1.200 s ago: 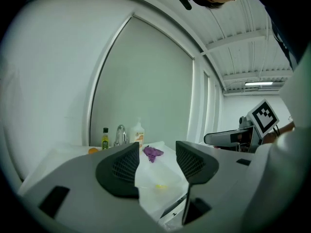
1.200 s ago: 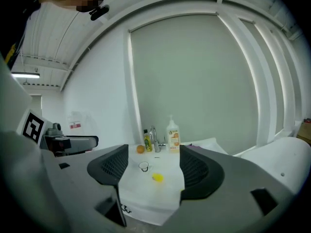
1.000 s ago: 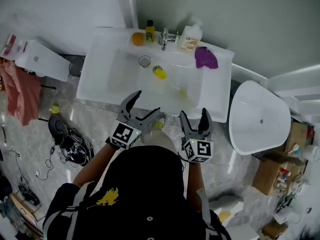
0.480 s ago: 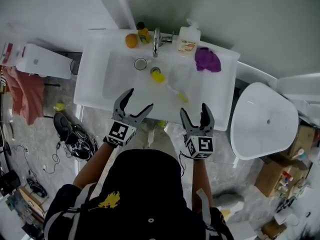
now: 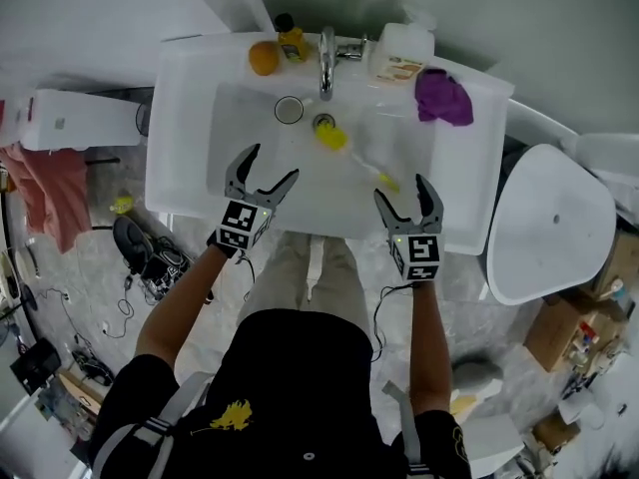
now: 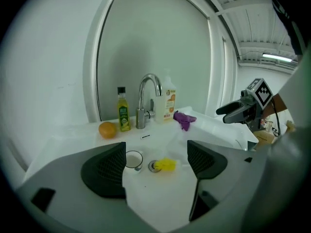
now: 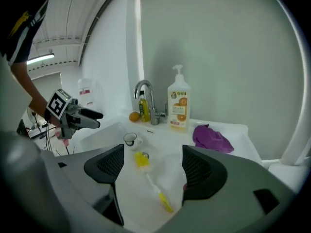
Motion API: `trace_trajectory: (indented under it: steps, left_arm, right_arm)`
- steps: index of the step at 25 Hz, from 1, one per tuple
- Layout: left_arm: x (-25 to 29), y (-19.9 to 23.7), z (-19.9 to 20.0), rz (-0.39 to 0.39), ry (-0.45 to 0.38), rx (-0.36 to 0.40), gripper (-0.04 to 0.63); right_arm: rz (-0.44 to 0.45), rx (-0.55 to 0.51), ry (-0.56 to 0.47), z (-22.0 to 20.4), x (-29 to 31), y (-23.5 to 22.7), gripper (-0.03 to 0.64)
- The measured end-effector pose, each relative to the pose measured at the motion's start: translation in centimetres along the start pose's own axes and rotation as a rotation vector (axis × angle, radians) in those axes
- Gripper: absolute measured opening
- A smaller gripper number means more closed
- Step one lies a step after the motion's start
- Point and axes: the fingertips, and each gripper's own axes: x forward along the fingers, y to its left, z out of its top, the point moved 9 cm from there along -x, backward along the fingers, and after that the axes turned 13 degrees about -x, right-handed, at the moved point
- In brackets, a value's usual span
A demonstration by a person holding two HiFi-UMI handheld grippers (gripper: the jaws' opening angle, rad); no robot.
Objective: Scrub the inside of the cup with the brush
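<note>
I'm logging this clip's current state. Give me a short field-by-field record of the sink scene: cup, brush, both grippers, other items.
cup: upright in the sink basin, not held
brush: lying in the basin, yellow head beside the cup, handle end toward the right gripper
left gripper: jaws open, empty, over the basin's front
right gripper: jaws open, empty, near the brush handle's end
back ledge: orange, yellow bottle, faucet, soap bottle, purple cloth
scrubbing: not yet begun
</note>
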Motion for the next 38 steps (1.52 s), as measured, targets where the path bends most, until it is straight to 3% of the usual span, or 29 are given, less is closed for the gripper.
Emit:
trace_trajectory:
  steps: [6,11,15,19,22,26,28,31,38]
  left_arm:
    - [6.0,5.1,-4.9,-0.055,0.094,0.034,0.417]
    - [10.4,7.6,-7.4,-0.057,0.1,-0.038,0.423]
    - [13.7,8.6,-9.3,-0.062,0.12,-0.017,0.428]
    - [15.6,9.8,-11.0,-0.037,0.131,-0.017,0.431]
    - [16.7,10.2,-12.2,-0.025,0.132,-0.012,0.431]
    - [18.4,11.0,-12.7,-0.004,0.109,-0.014,0.431]
    - [19.1,11.2,-12.6,0.005,0.089,-0.019,0.431]
    - [20.0,11.3,-12.1,0.001,0.061,-0.004,0.431]
    - [22.0,11.3,-10.8,-0.008,0.05,0.067,0.43]
  right_arm:
    - [0.137,-0.084,0.133,-3.1,6.0,0.4,0.388]
    - [0.267,-0.062,0.227,-6.6,11.8,1.0,0.388]
    - [0.355,-0.238,0.361,-8.6,15.8,1.5,0.387]
    - [0.369,-0.161,0.476,-12.0,17.2,1.0,0.378]
    - [0.374,-0.139,0.506,-13.0,17.5,0.6,0.325]
    - [0.39,-0.212,0.525,-13.1,18.1,0.6,0.302]
    - [0.404,-0.238,0.539,-13.3,18.0,0.6,0.24]
    - [0.408,-0.261,0.545,-13.3,17.6,0.7,0.201]
    - [0.458,-0.373,0.643,-14.2,17.4,1.8,0.185]
